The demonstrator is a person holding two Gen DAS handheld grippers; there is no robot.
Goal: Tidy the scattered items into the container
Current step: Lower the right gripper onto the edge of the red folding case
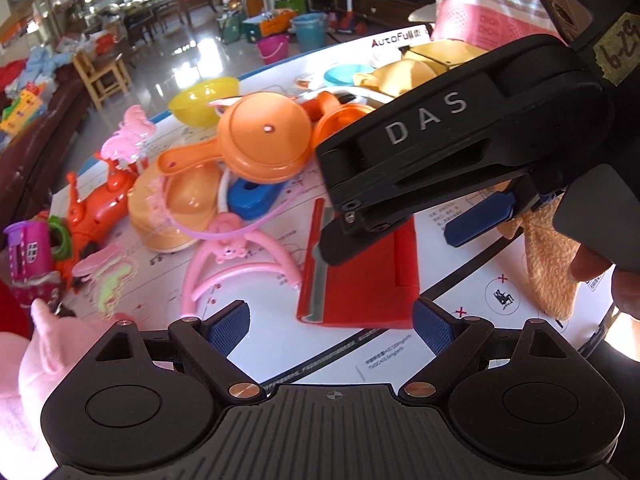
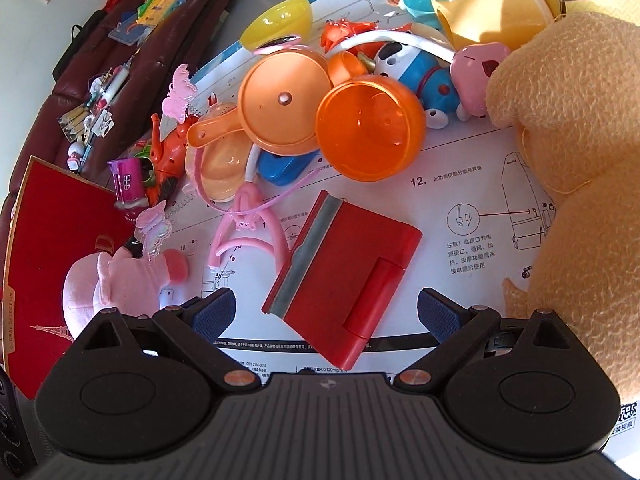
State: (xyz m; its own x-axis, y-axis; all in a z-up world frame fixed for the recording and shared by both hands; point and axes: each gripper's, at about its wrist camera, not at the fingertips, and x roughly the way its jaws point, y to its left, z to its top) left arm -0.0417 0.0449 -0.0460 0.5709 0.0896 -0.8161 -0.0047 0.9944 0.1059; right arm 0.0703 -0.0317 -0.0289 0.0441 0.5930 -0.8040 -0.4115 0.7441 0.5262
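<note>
A flat red squeegee (image 2: 344, 268) with a grey blade lies on the white printed sheet (image 2: 460, 184), straight ahead of both grippers; it also shows in the left wrist view (image 1: 360, 276). My right gripper (image 2: 325, 312) is open just above its near end. In the left wrist view the right gripper (image 1: 404, 232) hovers over the squeegee, fingers apart. My left gripper (image 1: 332, 328) is open and empty just short of the squeegee. Scattered toys lie beyond: an orange pan (image 2: 284, 100), an orange bowl (image 2: 370, 128), a pink headband (image 2: 248, 232).
A big tan plush bear (image 2: 572, 152) fills the right side. A pink plush pig (image 2: 116, 280) lies on the left beside a red box (image 2: 48, 232). A yellow bowl (image 2: 278, 22), a blue-and-white toy (image 2: 424, 76) and an orange toy figure (image 1: 96, 200) lie further back.
</note>
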